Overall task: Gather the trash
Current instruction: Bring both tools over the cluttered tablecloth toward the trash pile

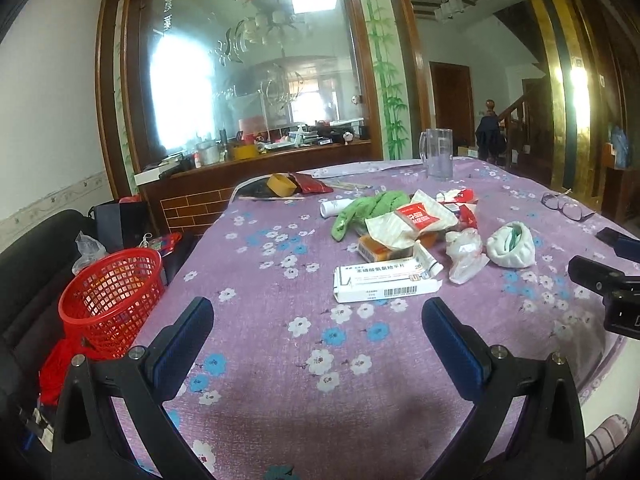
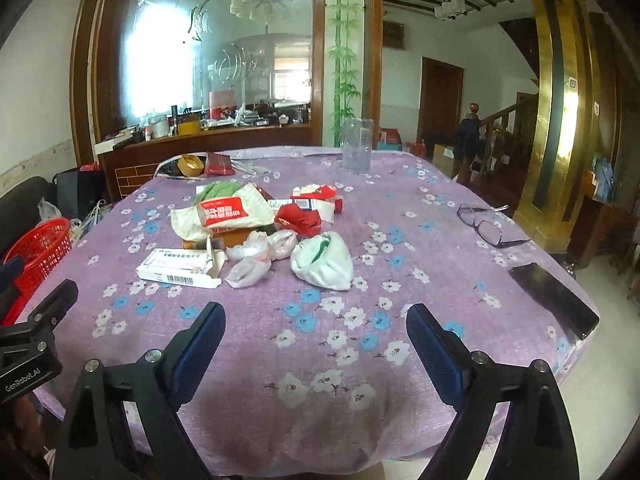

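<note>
Jaws spread wide and empty on your left gripper [image 1: 318, 332] and right gripper [image 2: 316, 330], the crumpled wrappers and white cardboard medicine box [image 1: 386, 282] heaped just ahead, the red plastic mesh basket [image 1: 110, 300] waiting left of the left jaws, ready for drops.

Both wrist cameras sit low at the near edge of the counter [image 1: 280, 360], tilted slightly down and facing across it toward the glass partition [image 1: 248, 80]. Both views share the trash pile [image 2: 248, 236]; the left one sits further left, near the red basket [image 1: 108, 300].
</note>
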